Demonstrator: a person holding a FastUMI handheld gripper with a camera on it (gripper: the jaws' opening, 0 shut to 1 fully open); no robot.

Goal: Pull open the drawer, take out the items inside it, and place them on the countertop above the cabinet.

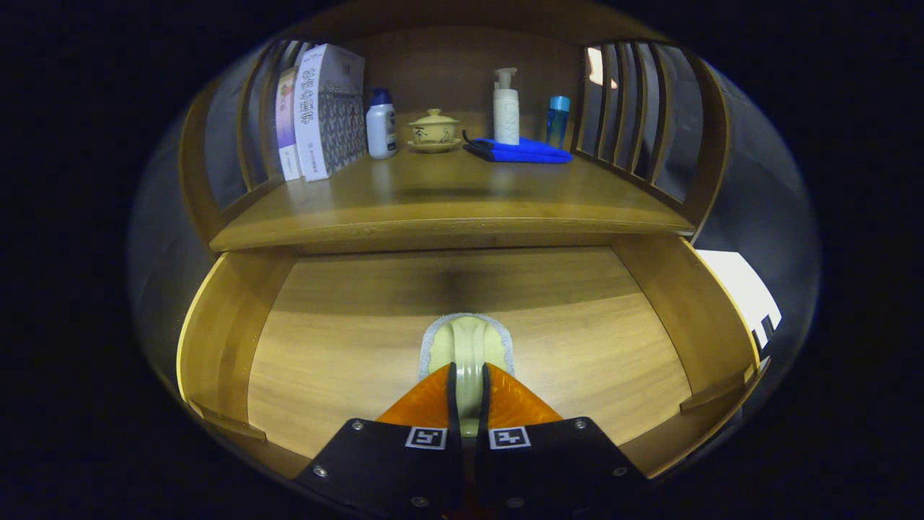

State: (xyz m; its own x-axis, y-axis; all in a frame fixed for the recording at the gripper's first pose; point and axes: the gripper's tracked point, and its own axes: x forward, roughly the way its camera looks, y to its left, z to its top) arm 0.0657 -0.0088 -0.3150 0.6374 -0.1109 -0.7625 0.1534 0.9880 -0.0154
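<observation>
Tool [468, 386] clamped on brush [468, 345] in drawer [216, 339]

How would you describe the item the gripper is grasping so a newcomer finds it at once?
Start at the open wooden drawer under the countertop. The gripper is shut on a pale scrubbing brush, its handle between the fingers. It is the drawer's sole item.

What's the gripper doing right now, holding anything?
Gripper: closed on the pale green brush by its handle ridge, over the open drawer.
</observation>
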